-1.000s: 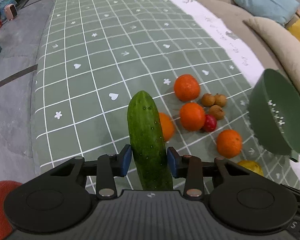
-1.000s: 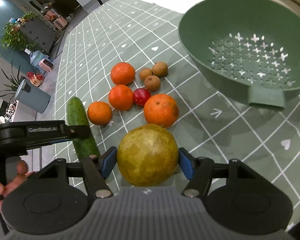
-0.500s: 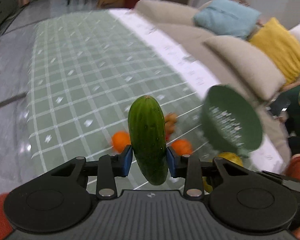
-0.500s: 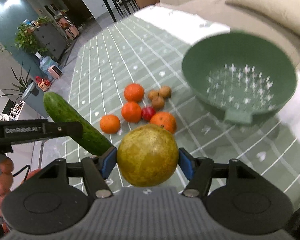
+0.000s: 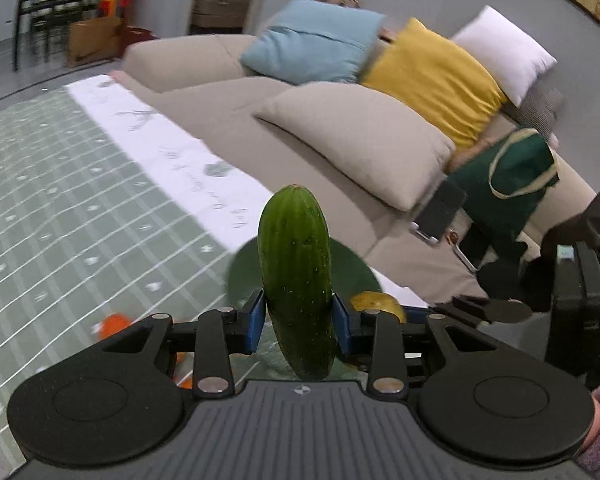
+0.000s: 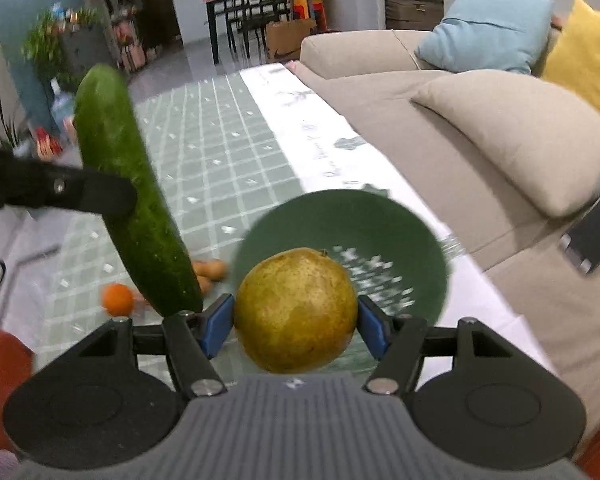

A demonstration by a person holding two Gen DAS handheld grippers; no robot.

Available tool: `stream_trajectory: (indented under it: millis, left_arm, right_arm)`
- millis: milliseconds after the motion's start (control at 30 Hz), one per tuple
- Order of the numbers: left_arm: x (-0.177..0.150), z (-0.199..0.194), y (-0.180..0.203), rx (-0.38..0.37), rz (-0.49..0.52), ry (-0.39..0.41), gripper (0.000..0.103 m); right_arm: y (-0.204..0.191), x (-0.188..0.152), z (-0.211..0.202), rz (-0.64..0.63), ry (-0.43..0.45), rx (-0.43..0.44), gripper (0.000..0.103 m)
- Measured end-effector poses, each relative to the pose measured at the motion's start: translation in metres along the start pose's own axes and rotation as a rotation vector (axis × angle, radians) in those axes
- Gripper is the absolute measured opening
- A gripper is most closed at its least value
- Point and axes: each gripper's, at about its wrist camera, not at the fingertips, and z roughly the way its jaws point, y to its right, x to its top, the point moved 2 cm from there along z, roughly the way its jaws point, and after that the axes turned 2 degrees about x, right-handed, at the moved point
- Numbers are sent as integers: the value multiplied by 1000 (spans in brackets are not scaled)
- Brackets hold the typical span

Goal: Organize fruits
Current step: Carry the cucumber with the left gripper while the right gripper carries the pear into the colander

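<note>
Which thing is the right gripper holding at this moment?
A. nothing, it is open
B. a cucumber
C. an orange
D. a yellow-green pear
D: in the right wrist view the right gripper is closed on the yellow-green pear, while the cucumber sits in the left gripper.

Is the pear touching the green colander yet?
Apart. Right wrist view shows the pear lifted, clamped in the right gripper, with the green colander on the table behind it.
</note>
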Motion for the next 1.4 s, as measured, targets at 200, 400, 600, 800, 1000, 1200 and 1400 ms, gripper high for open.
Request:
stream_trajectory:
  millis: [200,400,600,800,1000,1200,1400]
  left_arm:
    - [8,58,4,-5,-1,-140,40]
    - [6,96,0,5,36,-242,40]
    - [1,128,-5,17,60,-328,39]
    - [4,148,-8,10,82,-346,40]
    - [6,170,-8,25,93,-374,40]
    - [2,184,-9,60,108,-408,40]
    - [3,177,-9,78,111,-396,44]
  right_arm:
    - [29,11,33,-127,-81,-9,63]
    - [36,9,70,-250,-181,8,63]
    - [37,7,100,-367,-240,22,63]
    - [37,7,116,-424,-275,27,62]
    - [39,9,125,-434,-301,18,62]
    - [36,7,132,-438,-312,28,63]
    - [33,14,125,-453,-303,-2,73]
